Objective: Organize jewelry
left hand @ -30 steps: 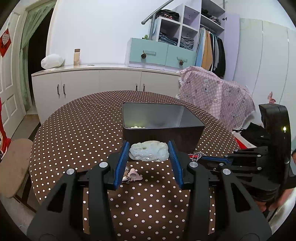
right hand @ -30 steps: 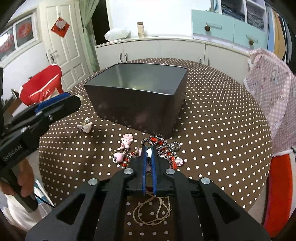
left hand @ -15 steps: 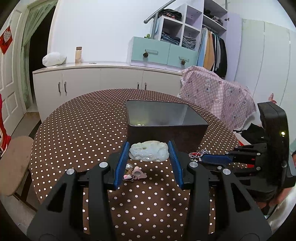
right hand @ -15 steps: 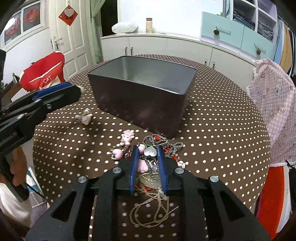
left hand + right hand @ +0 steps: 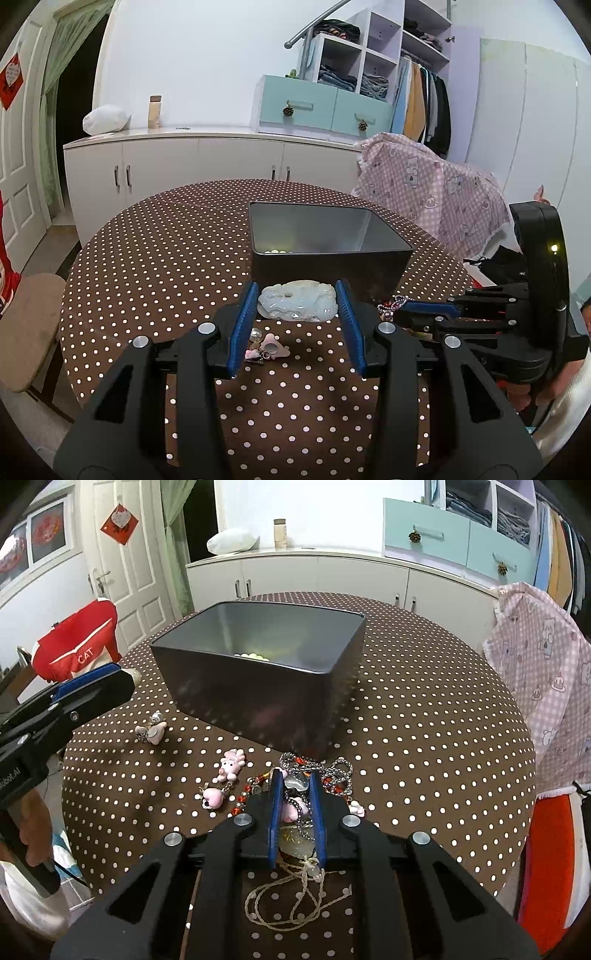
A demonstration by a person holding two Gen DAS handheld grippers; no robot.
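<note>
In the left wrist view my left gripper [image 5: 297,295] is shut on a pale green carved jade piece [image 5: 297,304], held just in front of the dark metal box [image 5: 332,264]. Pale beads [image 5: 275,252] lie inside the box. In the right wrist view my right gripper [image 5: 296,775] points down into a jewelry pile, its jaws closing. A silver chain [image 5: 332,771] with a heart pendant [image 5: 297,782] is pinched between its blue pads. My right gripper [image 5: 404,307] also shows at the right of the left wrist view.
Loose pieces lie on the dotted brown tablecloth [image 5: 424,738]: a pink pig charm [image 5: 231,766], a pink heart charm [image 5: 212,798], a small charm [image 5: 151,732], red beads [image 5: 245,797] and a cord necklace [image 5: 295,904]. A covered chair [image 5: 539,672] stands to the right.
The right gripper's pads went from fully together to apart, then narrowed around the heart pendant and chain. The left gripper kept hold of the jade piece and barely moved.
</note>
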